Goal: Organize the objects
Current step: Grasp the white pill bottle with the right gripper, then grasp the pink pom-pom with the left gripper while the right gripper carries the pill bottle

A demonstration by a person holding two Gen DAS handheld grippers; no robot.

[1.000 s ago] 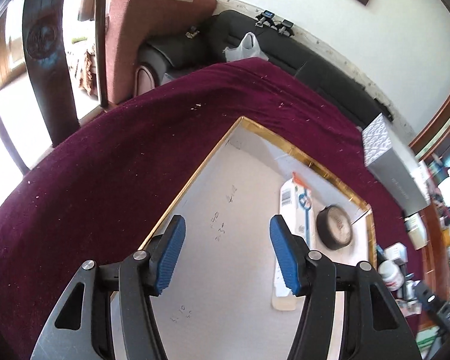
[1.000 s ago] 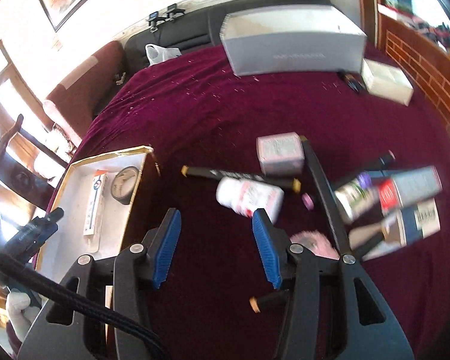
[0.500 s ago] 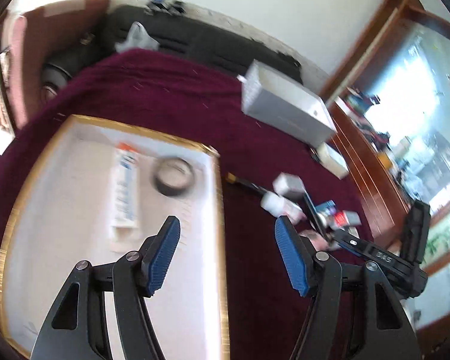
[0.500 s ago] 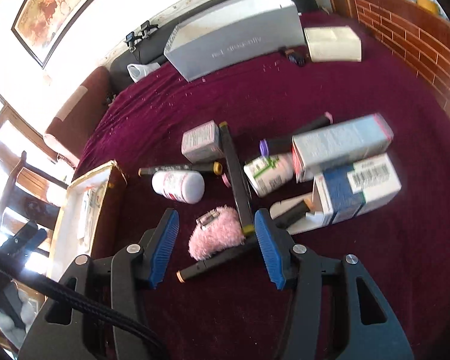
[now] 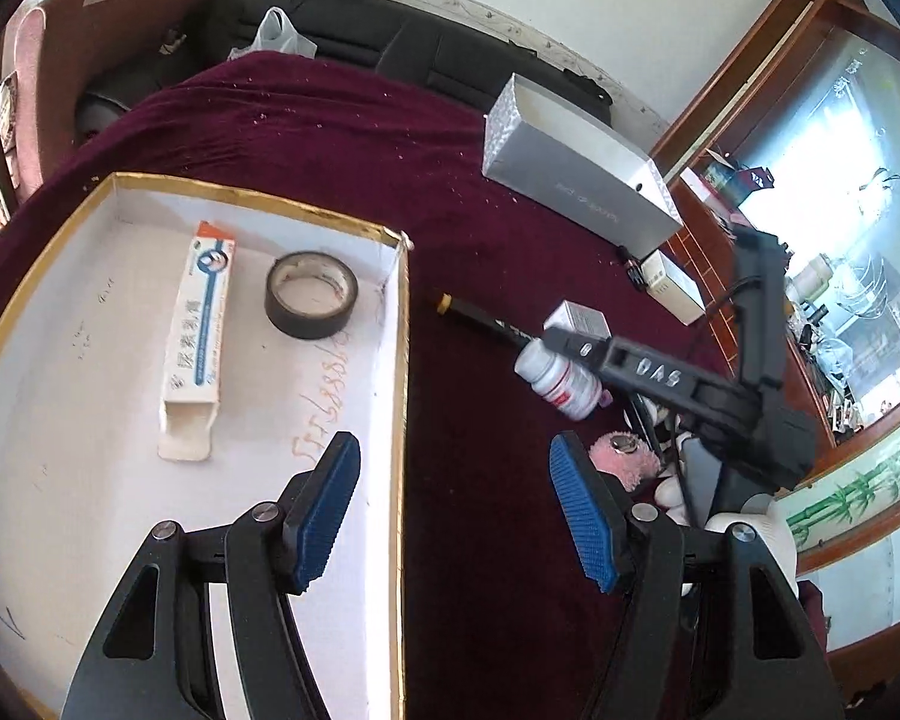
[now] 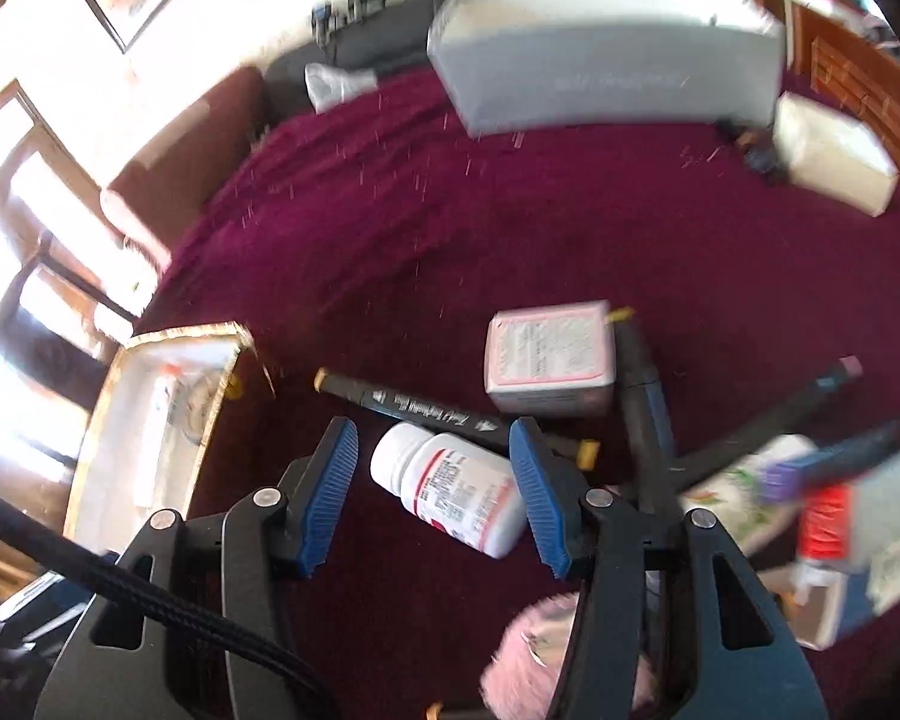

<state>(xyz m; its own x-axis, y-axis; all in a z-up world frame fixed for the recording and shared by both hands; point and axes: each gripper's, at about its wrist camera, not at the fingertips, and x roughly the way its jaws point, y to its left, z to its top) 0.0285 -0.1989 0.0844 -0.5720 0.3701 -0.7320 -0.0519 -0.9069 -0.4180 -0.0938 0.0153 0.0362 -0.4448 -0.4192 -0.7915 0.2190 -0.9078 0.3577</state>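
Right claw point(image 6: 432, 492) stands apart, straddling the white cylindrical pill bottle point(image 6: 450, 489) lying on the maroon velvet bench point(image 6: 450, 228), pads clear. Left claw point(image 5: 453, 516) gapes empty over the gold-rimmed tray point(image 5: 399, 360). The right view's edges are blurred.

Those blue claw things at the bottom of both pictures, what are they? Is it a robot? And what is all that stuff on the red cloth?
They are grabbers, not a robot: a person holds one in each hand, and each has a small camera looking along its two blue fingers. One picture comes from the left gripper, which is open and empty over the edge of a white tray. In the tray lie a long carton and a roll of tape. The other picture comes from the right gripper. A white pill bottle lies on the red cloth between its fingers, but they are not squeezing it yet. Nearby lie a black marker and a small box.
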